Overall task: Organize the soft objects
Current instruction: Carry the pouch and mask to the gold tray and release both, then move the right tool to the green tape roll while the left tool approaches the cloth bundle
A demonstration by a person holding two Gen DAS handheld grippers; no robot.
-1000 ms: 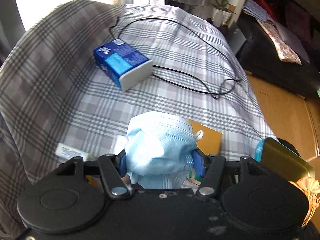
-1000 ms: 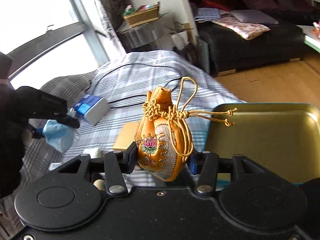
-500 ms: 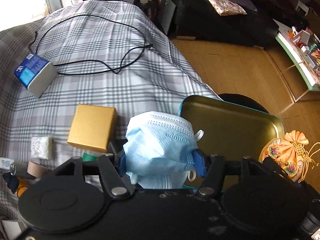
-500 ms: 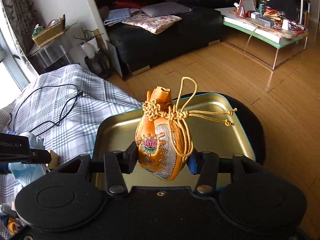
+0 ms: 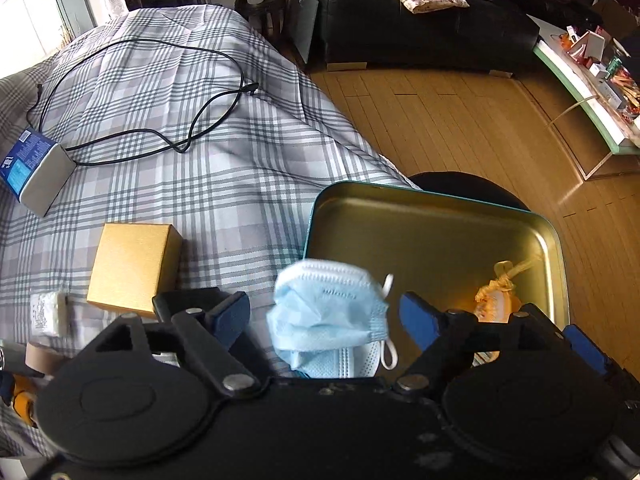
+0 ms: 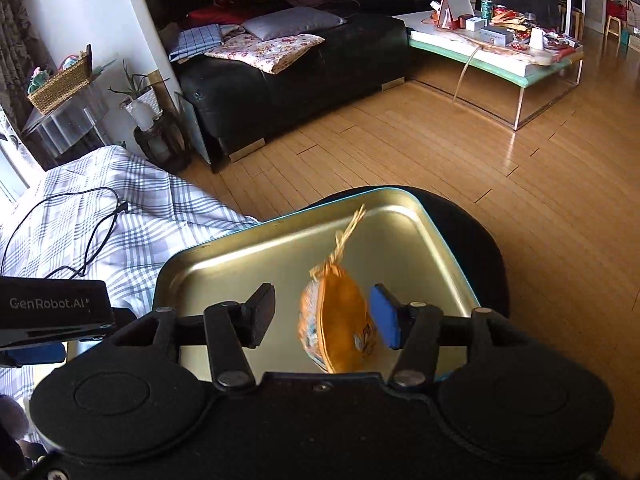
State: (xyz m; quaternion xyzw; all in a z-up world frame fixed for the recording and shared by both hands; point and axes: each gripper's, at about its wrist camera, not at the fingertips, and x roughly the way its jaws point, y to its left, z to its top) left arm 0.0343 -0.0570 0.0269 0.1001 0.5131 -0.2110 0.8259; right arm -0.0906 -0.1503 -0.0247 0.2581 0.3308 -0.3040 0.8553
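Observation:
My left gripper (image 5: pixel 324 316) is open over the near left corner of a gold metal tray (image 5: pixel 424 232). A light blue face mask (image 5: pixel 326 316) hangs loose between its fingers, blurred and touching neither pad. My right gripper (image 6: pixel 322 318) is open above the same tray (image 6: pixel 248 256). An orange embroidered drawstring pouch (image 6: pixel 340 320) is between its fingers, blurred, free of both pads. The pouch also shows in the left wrist view (image 5: pixel 496 296) at the tray's near right.
The tray sits on a black round stool (image 6: pixel 476 240) beside a plaid-covered bed (image 5: pixel 224 128). On the bed lie a gold box (image 5: pixel 132 264), a blue tissue pack (image 5: pixel 32 168), a black cable (image 5: pixel 160 92) and small items at the left edge. Wooden floor lies beyond.
Both grippers have opened over the tray. The mask and the pouch, held shut in the earlier frames, are now released and dropping. Both grippers moved from over the bed to the tray.

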